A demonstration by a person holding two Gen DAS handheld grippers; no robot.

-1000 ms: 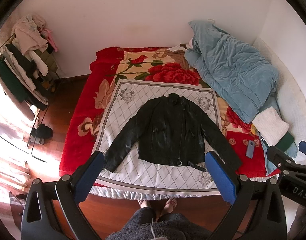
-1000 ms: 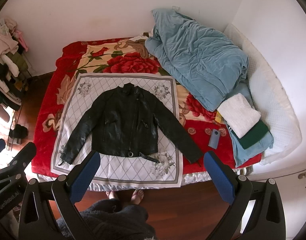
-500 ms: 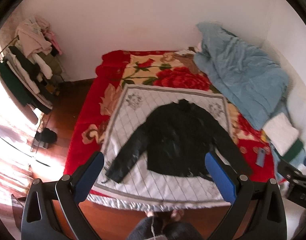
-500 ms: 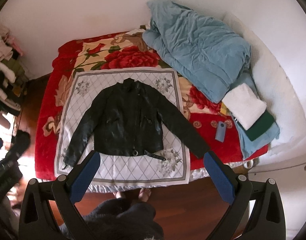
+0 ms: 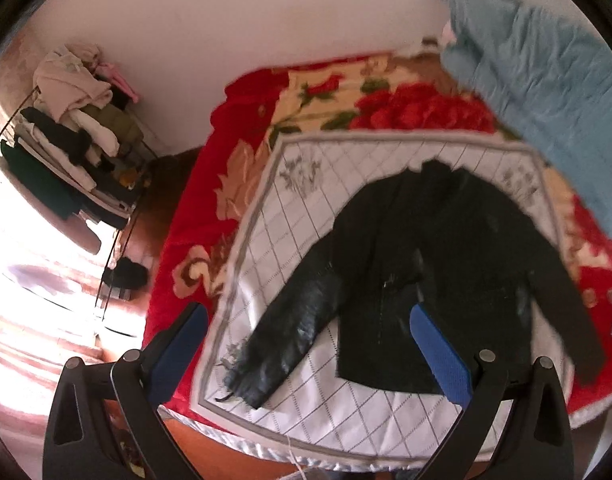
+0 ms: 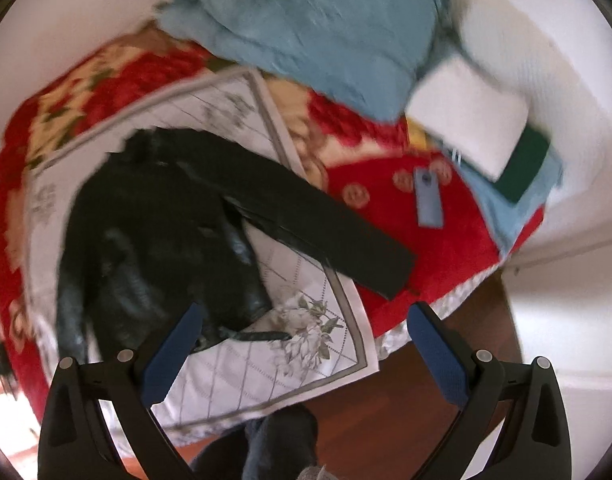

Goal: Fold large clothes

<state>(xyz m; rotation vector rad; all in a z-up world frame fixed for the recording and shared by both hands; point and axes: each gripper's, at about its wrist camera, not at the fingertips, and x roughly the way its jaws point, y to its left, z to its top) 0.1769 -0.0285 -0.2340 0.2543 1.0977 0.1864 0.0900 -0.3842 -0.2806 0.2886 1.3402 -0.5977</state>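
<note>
A black leather jacket [image 5: 438, 264] lies flat, front up, sleeves spread, on a white quilted cloth [image 5: 306, 216] on the bed. It also shows in the right wrist view [image 6: 162, 232], with its right sleeve [image 6: 330, 232] reaching onto the red blanket. My left gripper [image 5: 306, 336] is open and empty, above the jacket's left sleeve cuff [image 5: 262, 368]. My right gripper [image 6: 302, 340] is open and empty, above the jacket's hem and loose belt [image 6: 246, 334], apart from it.
A red floral blanket [image 5: 210, 216] covers the bed. A blue duvet [image 6: 326, 16] is heaped at the far right, with folded white and green clothes [image 6: 478, 116] and a blue phone [image 6: 428, 196]. A loaded clothes rack [image 5: 66, 152] stands left. Wooden floor [image 6: 418, 412] lies below.
Both grippers have moved down and closer to the bed; the left swung toward the left sleeve, the right toward the hem and right sleeve. Both views are tilted and blurred. The jacket has not moved.
</note>
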